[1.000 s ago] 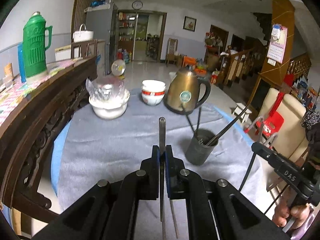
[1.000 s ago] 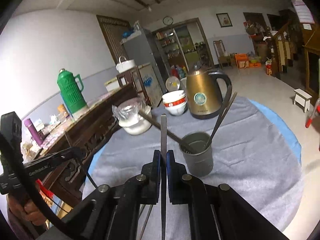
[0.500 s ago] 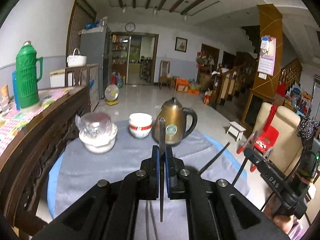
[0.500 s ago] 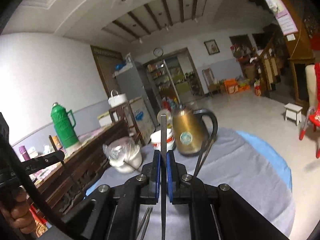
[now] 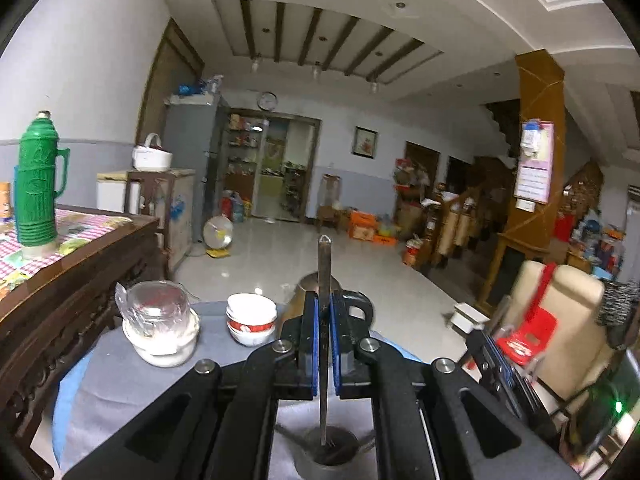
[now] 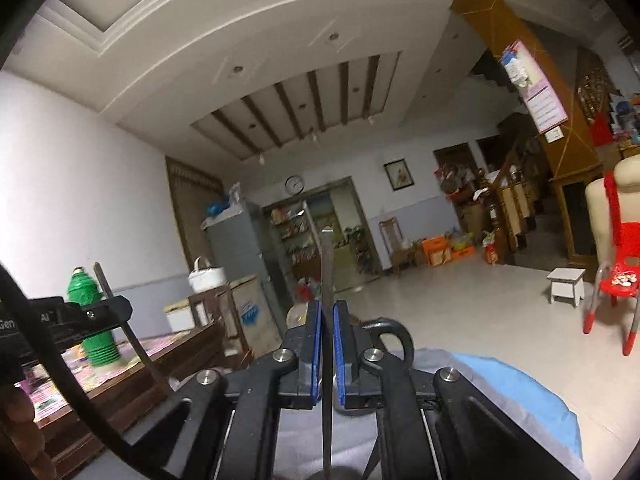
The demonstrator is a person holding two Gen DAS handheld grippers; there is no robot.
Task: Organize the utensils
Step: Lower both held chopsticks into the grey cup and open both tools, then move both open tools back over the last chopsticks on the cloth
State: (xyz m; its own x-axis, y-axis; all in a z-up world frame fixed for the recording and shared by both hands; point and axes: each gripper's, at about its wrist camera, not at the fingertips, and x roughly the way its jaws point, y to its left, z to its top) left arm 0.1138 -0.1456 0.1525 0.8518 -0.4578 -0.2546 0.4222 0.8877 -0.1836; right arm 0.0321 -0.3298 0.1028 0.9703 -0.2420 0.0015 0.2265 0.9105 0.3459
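We hold a slim dark chopstick (image 5: pixel 323 320) upright in our left gripper (image 5: pixel 324 320), its blue-lined jaws pinched narrowly around the shaft, while the stick's lower tip dips into the mouth of a grey utensil cup (image 5: pixel 330 454) directly beneath, on the grey tablecloth (image 5: pixel 120 376). Our right gripper (image 6: pixel 327 328) likewise clamps a second chopstick (image 6: pixel 326 280) between narrow blue-lined jaws, the stick standing vertical with its lower end reaching toward a cup rim barely visible at the bottom edge; we cannot tell whether it is inside. In the right wrist view, the left gripper and its slanted chopstick appear at the left edge. Just beyond the left gripper's fingers sit a brass-coloured kettle (image 5: pixel 308 284), mostly hidden, stacked white-and-red bowls (image 5: pixel 251 318), and a white bowl wrapped in clear plastic (image 5: pixel 158 328). Farther left, a green thermos (image 5: pixel 36 184) stands on a checked cloth atop a carved wooden sideboard (image 5: pixel 76 292). A red plastic chair (image 6: pixel 618 276) and white stool (image 6: pixel 566 284) stand on the tiled floor beyond.
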